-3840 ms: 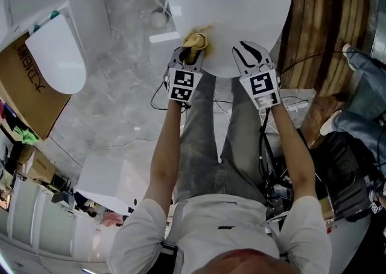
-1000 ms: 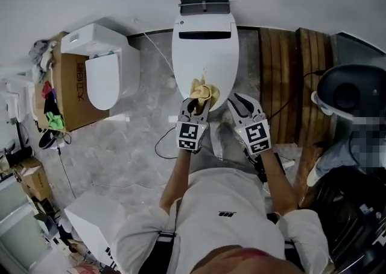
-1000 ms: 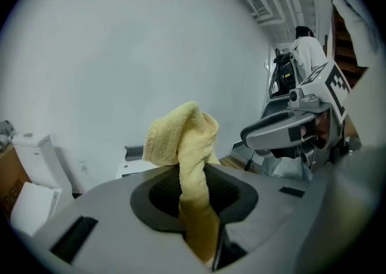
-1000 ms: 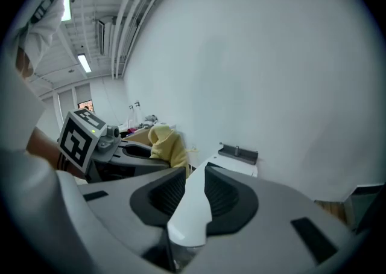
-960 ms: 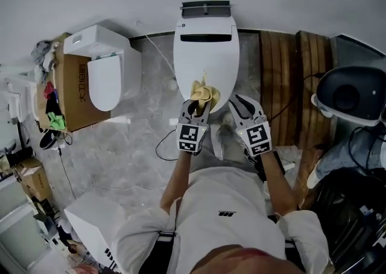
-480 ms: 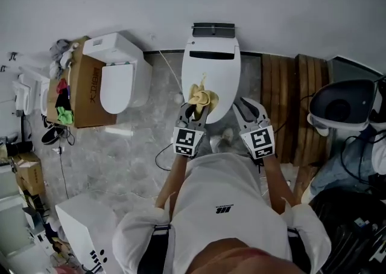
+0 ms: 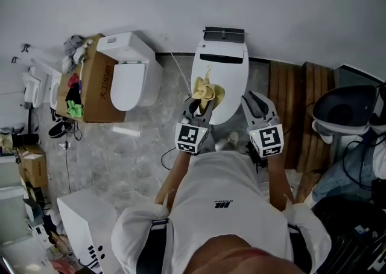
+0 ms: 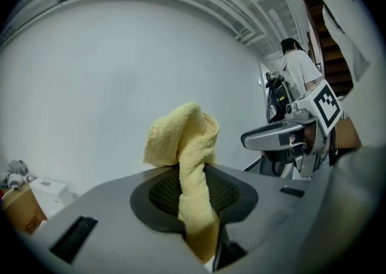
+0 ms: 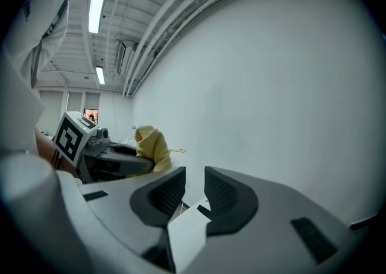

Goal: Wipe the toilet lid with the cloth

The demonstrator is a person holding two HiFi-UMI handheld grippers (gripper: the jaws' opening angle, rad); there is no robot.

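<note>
- Since your left hand-held gripper (image 7: 198,107) holds the yellow terry cloth (image 7: 207,92) off the white oval toilet lid (image 7: 227,75), wiping seems not under way.
- Right hand-held gripper (image 7: 256,105): narrow gap, empty.

A second toilet (image 7: 131,76) stands beside a cardboard box (image 7: 95,89); wooden slats (image 7: 298,107), perhaps decking.

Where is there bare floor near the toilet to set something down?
Bare grey floor lies before the second toilet, between the cardboard box and the cable loop. The wooden slats right of the toilet look free too. Clutter crowds the far left edge and the lower right.
</note>
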